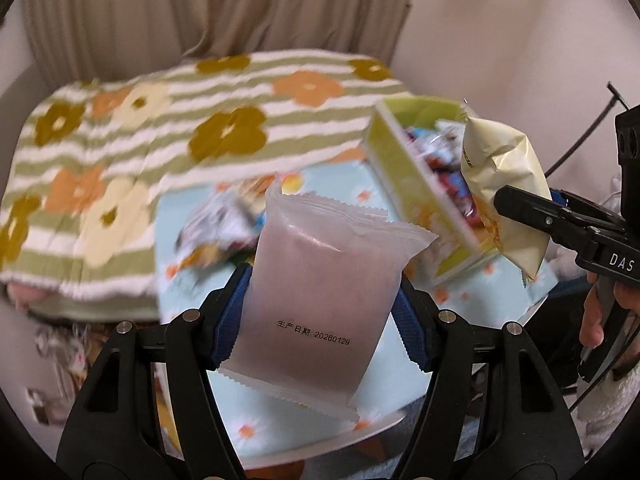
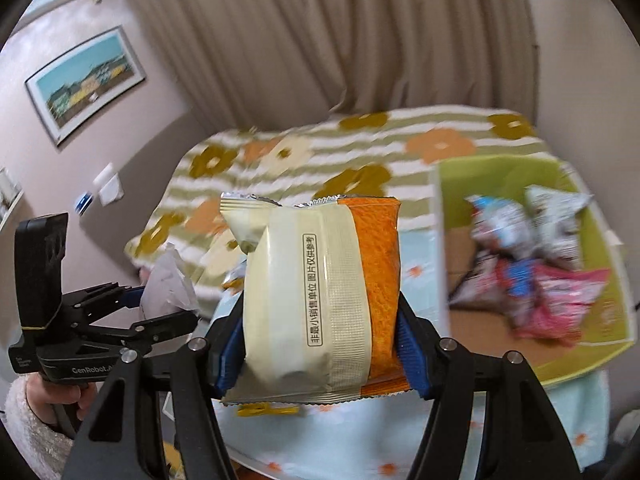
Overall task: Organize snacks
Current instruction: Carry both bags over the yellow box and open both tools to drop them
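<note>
My right gripper (image 2: 320,350), jaws clamped across the upright cream-and-orange snack packet (image 2: 320,292), is nearer the green box (image 2: 580,364) (lying down to its right) than my left gripper (image 1: 320,320), which pinches the frosted pouch (image 1: 320,300) above the counter (image 1: 256,412).

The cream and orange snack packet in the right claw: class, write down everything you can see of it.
The cream and orange snack packet is a sealed, puffy foil pouch with crimped, serrated ends. Its back faces the right wrist camera: a cream panel, a wide cream seam strip carrying a boxed line of black Chinese print, and an orange textured band at the right. It stands upright, held off the table, pinched at its sides between the blue pads of the right claw. From the left wrist view it hangs beside the green box.
</note>
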The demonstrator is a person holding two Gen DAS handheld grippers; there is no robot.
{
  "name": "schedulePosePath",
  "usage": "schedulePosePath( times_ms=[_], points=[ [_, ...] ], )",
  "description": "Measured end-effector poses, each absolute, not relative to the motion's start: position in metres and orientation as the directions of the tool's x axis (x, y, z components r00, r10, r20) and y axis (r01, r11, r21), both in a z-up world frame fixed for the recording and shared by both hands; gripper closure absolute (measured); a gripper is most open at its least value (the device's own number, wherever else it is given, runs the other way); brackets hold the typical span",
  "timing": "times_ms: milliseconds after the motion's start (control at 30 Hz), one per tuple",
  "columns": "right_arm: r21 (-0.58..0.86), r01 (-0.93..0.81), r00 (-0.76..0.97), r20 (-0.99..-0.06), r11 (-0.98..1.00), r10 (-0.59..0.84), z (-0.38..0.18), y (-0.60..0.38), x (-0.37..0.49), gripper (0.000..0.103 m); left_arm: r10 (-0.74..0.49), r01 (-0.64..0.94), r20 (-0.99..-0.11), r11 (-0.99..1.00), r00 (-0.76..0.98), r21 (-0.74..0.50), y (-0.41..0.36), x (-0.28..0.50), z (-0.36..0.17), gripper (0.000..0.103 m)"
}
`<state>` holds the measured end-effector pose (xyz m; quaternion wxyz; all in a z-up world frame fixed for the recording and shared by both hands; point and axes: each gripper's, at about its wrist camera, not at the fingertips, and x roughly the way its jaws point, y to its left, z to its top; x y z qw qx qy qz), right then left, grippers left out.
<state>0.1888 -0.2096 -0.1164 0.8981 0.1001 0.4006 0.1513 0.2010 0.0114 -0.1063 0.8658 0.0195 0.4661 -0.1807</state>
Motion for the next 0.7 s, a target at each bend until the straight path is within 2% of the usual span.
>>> schedulePosePath(
  times_ms=[300, 500, 700],
  points=[
    [0.237, -0.129, 0.664, -0.701, 0.963, 0.262, -0.104, -0.321, 0.199, 0.042, -0.383, 0.404, -0.778, 0.896, 0.498, -0.182, -0.124, 0.237, -0.091, 0.039],
    [0.231, -0.114, 0.648, -0.72, 0.966, 0.249, -0.114, -0.388, 0.211, 0.042, -0.4, 0.404, -0.808, 0.887, 0.433, -0.223, -0.207, 0.259, -0.123, 0.039],
    [0.276, -0.099, 0.599, -0.751, 0.956, 0.279, -0.139, -0.424, 0.223, 0.042, -0.373, 0.378, -0.855, 0.896, 0.359, -0.232, -0.256, 0.274, -0.167, 0.039]
  ],
)
